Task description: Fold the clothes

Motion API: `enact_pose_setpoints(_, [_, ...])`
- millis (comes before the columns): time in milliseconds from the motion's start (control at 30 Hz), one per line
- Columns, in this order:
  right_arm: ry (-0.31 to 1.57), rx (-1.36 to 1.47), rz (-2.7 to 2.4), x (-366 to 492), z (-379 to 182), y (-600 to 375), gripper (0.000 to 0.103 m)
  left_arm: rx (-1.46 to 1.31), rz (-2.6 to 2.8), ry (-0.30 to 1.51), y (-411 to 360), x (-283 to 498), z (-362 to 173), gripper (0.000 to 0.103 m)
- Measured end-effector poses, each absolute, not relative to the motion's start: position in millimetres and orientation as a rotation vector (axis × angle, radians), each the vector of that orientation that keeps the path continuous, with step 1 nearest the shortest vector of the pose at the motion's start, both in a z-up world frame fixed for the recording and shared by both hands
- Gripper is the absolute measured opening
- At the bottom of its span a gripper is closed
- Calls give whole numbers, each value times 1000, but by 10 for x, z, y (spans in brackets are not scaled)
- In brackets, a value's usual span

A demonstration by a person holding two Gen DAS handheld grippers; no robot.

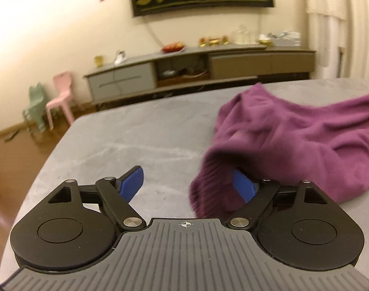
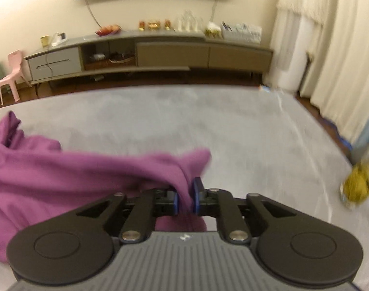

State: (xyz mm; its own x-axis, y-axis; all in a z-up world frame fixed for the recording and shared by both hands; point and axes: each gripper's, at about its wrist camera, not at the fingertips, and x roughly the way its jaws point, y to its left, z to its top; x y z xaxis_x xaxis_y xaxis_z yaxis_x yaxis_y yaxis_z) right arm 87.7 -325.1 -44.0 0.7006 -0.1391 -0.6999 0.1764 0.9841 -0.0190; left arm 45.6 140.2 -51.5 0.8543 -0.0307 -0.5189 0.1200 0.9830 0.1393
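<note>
While R claw (image 2: 185,198) pinches sweater (image 2: 63,169), L claw (image 1: 188,184) wide.

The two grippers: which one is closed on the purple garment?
The right gripper: its blue pads pinch the purple garment. The left gripper is wide open, the ribbed hem only draped over one finger.

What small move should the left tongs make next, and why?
Probably close the left tongs on the ribbed hem of the purple sweater. They stand open, with the hem draped over one blue pad, while the right tongs already pinch the cloth. A second hold would let both spread it on the table.
</note>
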Motion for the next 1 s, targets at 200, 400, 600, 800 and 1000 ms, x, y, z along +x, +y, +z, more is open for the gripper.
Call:
enact_pose_setpoints(200, [812, 78, -150, 892, -619, -3272, 28, 385, -270, 409, 920, 273, -373, 79])
enact_pose_setpoints(400, [815, 46, -116, 1019, -614, -3190, 5, 522, -362, 471, 562, 541, -446, 0])
enact_pose_setpoints(600, [614, 260, -78, 1321, 431, -3583, 4, 208, -201, 213, 1070, 1040, 1153, 0])
enact_pose_setpoints(800, [471, 307, 75, 943, 1279, -3846, 4, 18, -225, -44, 1808, 156, 2352, 0])
enact_pose_setpoints(1000, [709, 158, 277, 525, 646, -3585, 14, 15, -132, 181, 2478, -928, 1576, 0])
